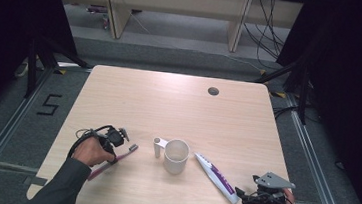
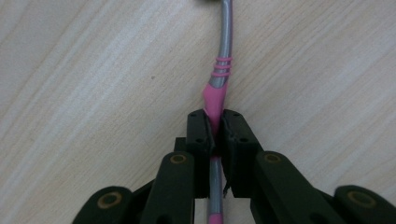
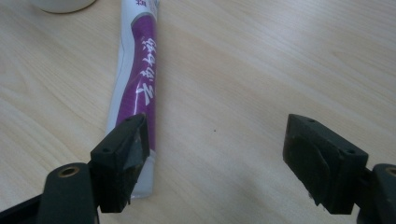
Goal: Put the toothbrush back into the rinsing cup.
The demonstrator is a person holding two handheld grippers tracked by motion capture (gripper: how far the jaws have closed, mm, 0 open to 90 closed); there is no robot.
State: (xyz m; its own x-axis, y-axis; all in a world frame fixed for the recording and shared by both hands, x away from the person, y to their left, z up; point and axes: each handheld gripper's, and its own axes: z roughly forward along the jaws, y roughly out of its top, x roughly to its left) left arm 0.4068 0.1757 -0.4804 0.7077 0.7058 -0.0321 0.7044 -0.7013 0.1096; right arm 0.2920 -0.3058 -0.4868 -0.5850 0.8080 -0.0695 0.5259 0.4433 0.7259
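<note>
High view: the left gripper [image 1: 121, 137] is clamped on the pink toothbrush [image 1: 113, 160], which lies on the table [image 1: 169, 101] left of the white cup [image 1: 176, 156]; the forearm enters from the lower left, hand angled toward the cup. The right gripper [image 1: 238, 193] rests at the near right edge, beside the toothpaste tube [image 1: 216, 177]. Left gripper view: both pads pinch the toothbrush [image 2: 214, 100] handle at its pink collar, with the brush flat on the wood. The grasp step appears complete; the next move likely calls for a lift without twisting. Right gripper view: jaws stand wide, holding nothing, the toothpaste tube [image 3: 137, 79] just beside one pad.
</note>
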